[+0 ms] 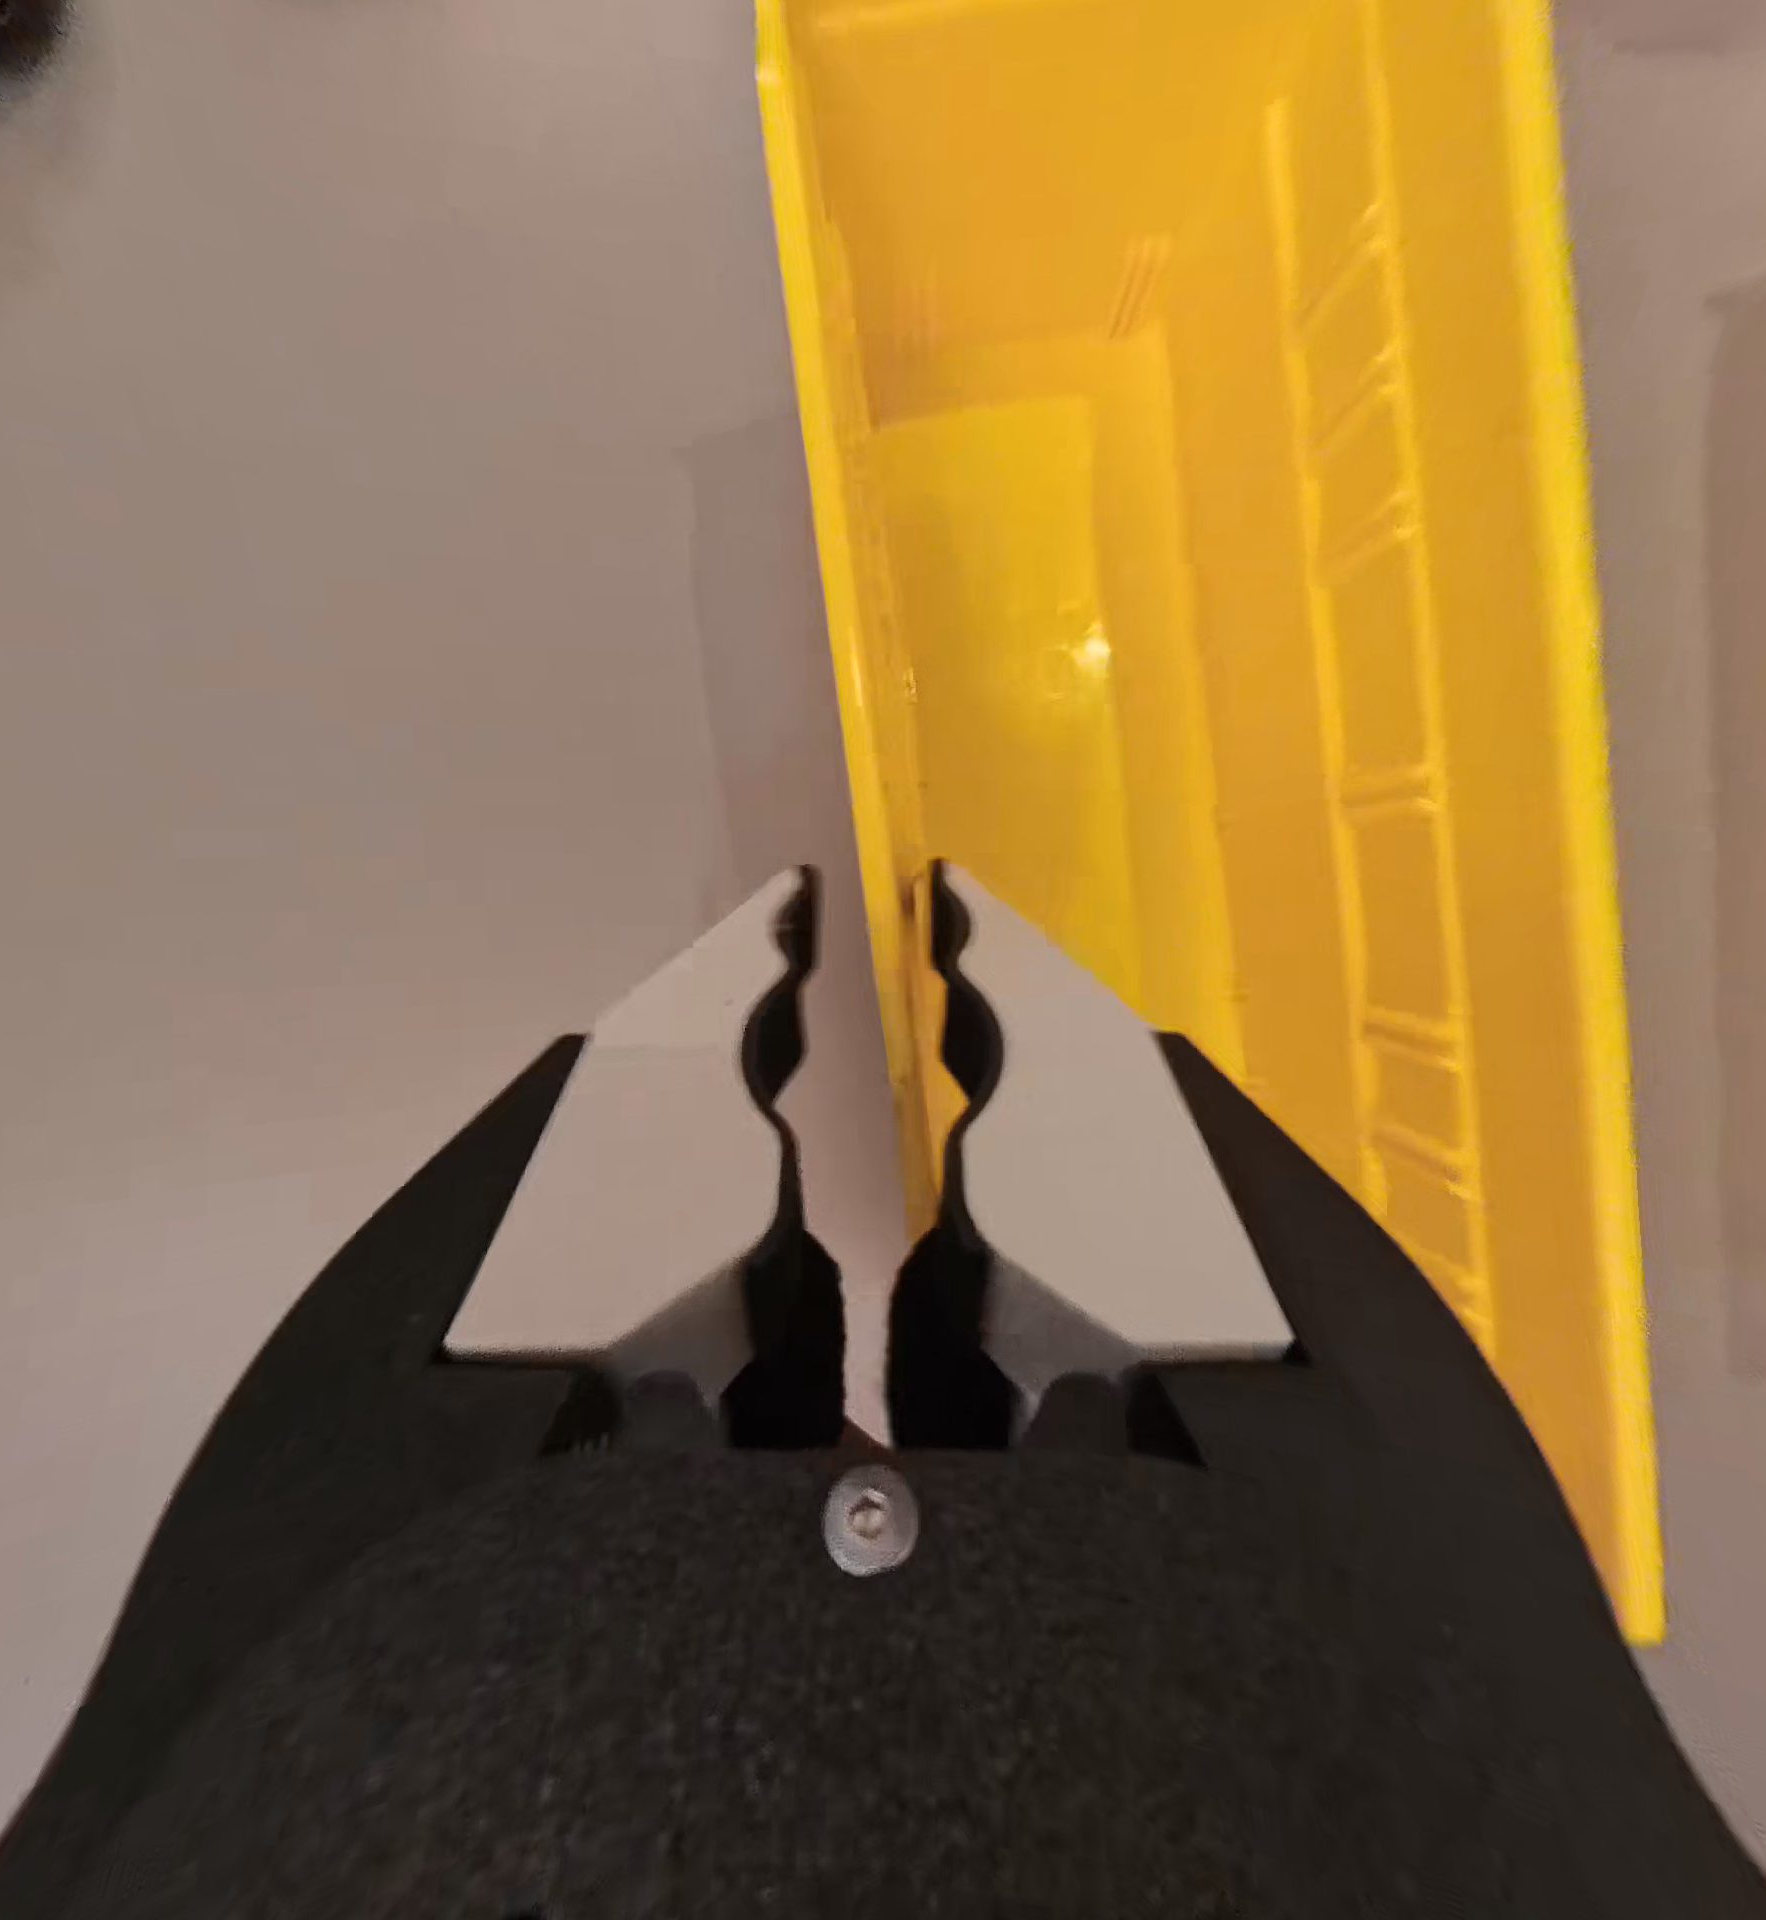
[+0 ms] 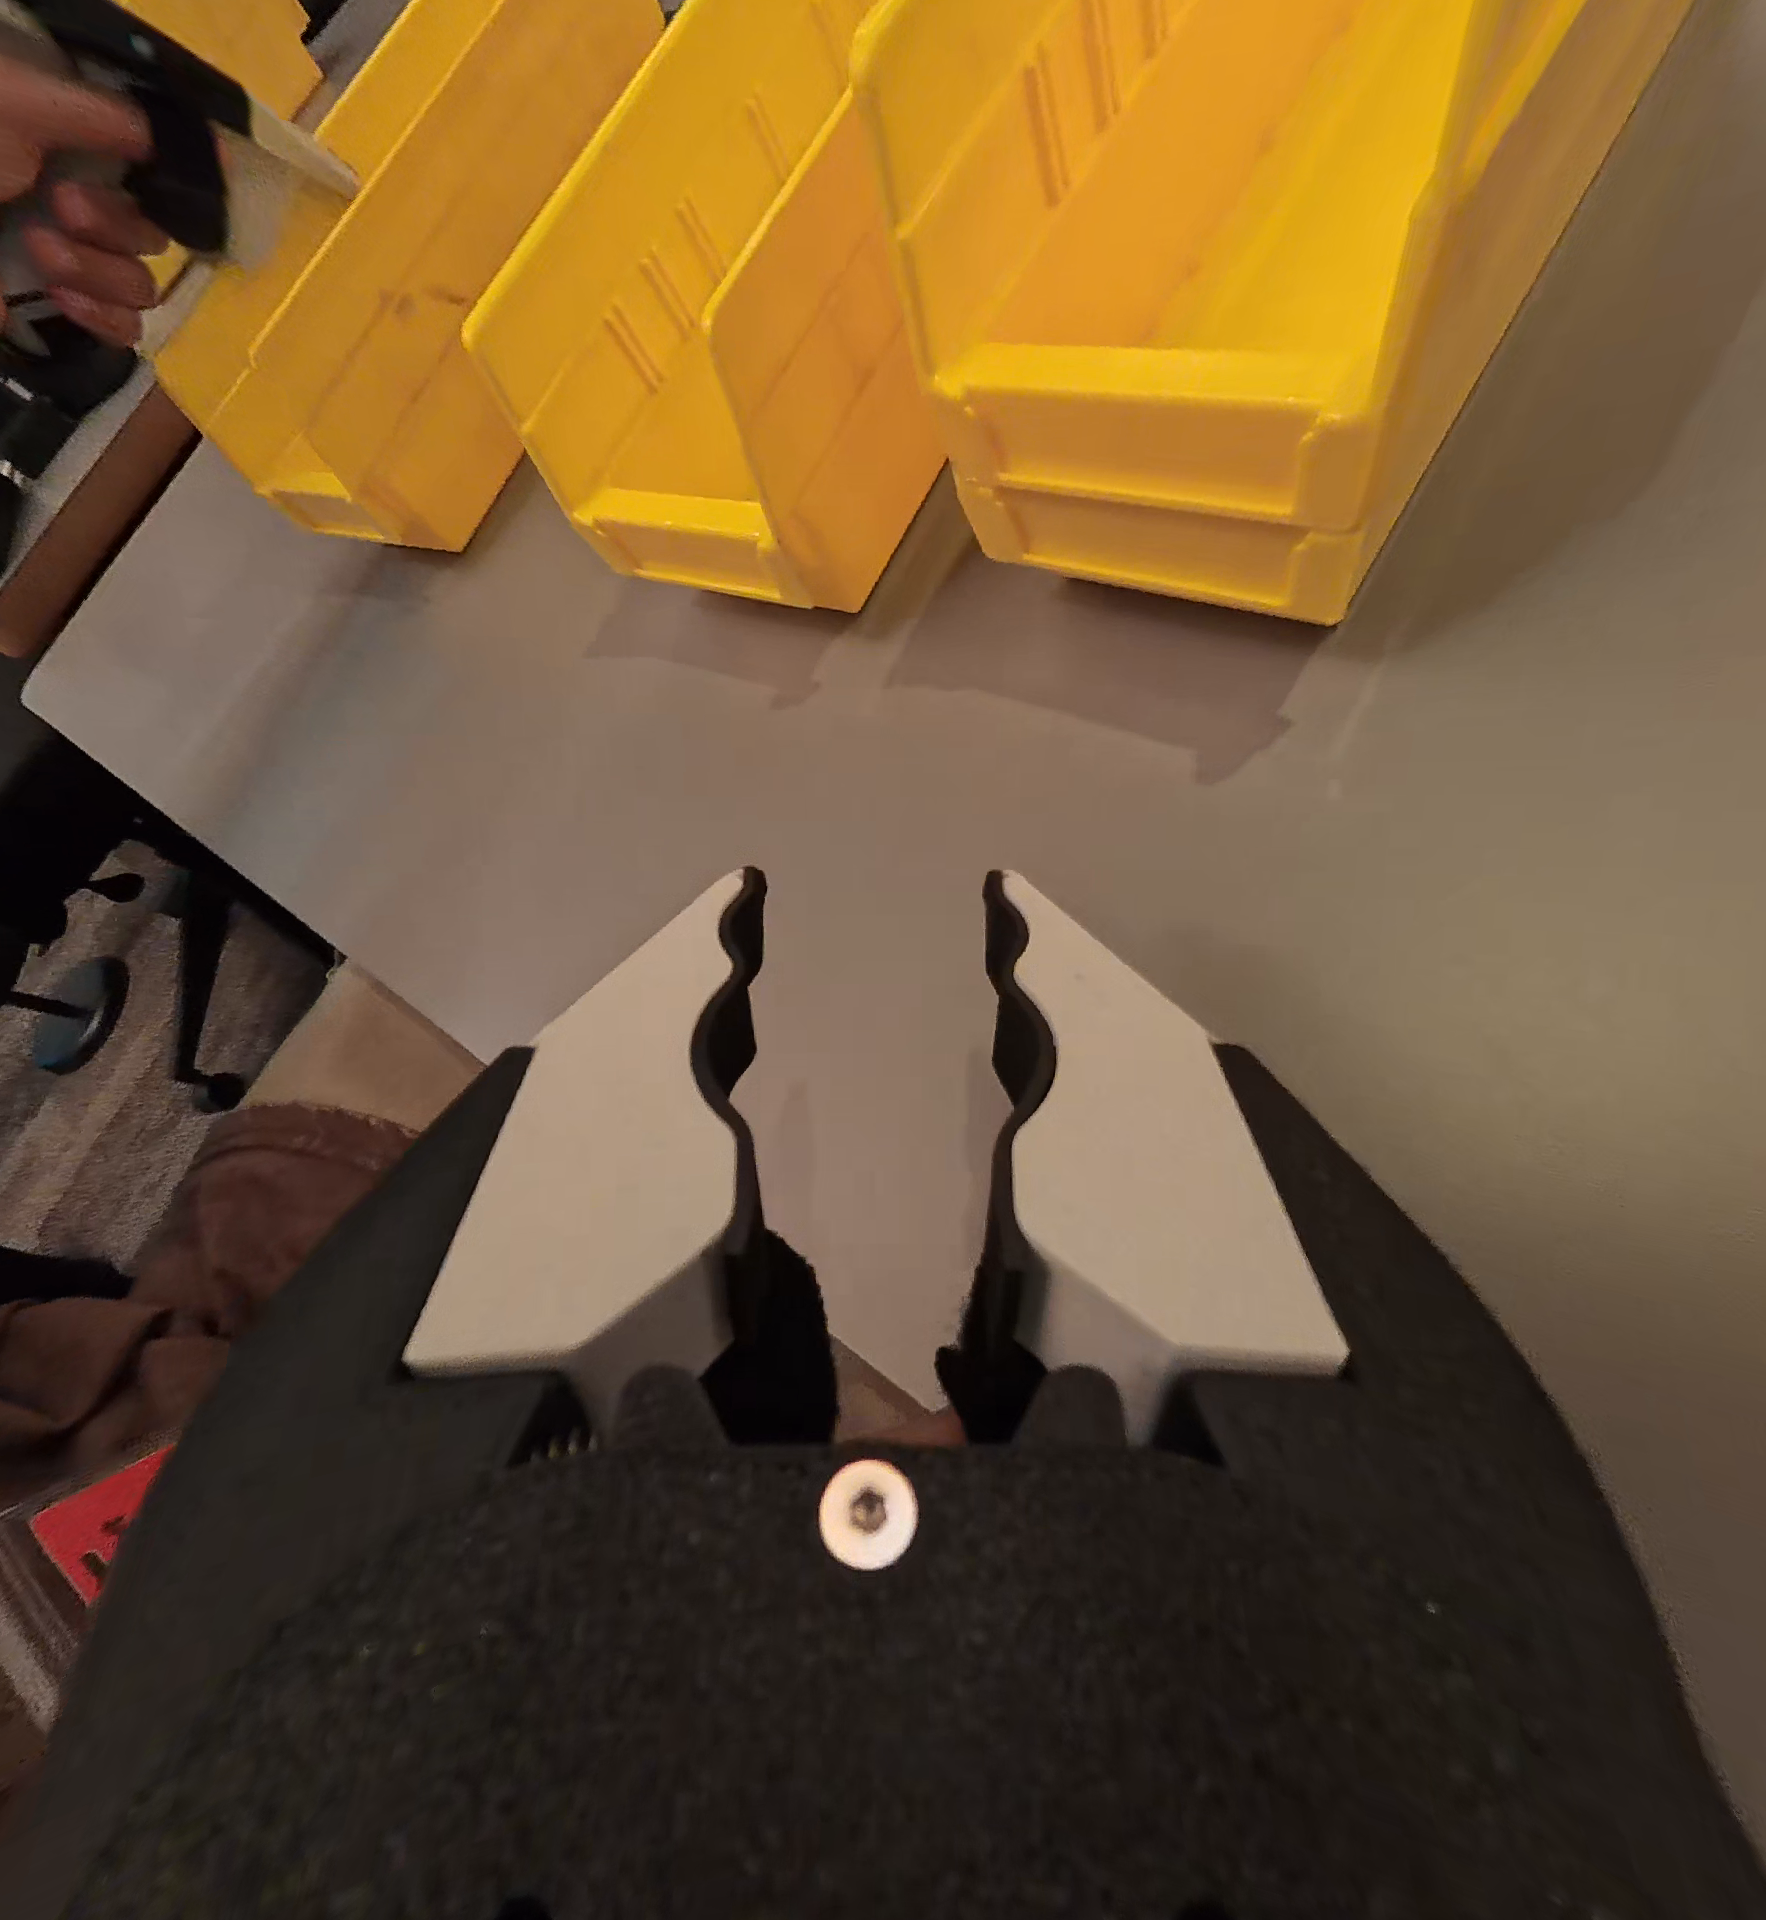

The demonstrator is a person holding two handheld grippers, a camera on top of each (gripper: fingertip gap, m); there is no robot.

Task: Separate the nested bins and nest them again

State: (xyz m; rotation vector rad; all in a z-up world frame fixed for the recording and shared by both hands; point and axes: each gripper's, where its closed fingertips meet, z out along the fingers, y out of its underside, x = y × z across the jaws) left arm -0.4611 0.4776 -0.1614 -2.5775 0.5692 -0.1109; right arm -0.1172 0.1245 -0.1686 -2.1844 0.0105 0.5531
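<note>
Straddling the side wall of the leftmost yellow bin (image 2: 339, 343), the left gripper (image 1: 868, 883) has its jaws narrowed around the wall without pinching it, a sliver of gap showing on one side. Beside that bin on the grey table (image 2: 1481, 935) stand a middle bin (image 2: 713, 343) and a nested pair (image 2: 1170, 416), while the right gripper (image 2: 874, 883) hovers empty before them, jaws parted.

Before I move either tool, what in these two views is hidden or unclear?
- Left wrist view: whether the left tool clamps the yellow bin wall; a gap shows beside the wall.
- Left wrist view: the bin's far end, cut off by the top edge.
- Right wrist view: the leftmost bin, partly behind the blurred hand.
- Right wrist view: the nested pair's back ends, cut off.
</note>
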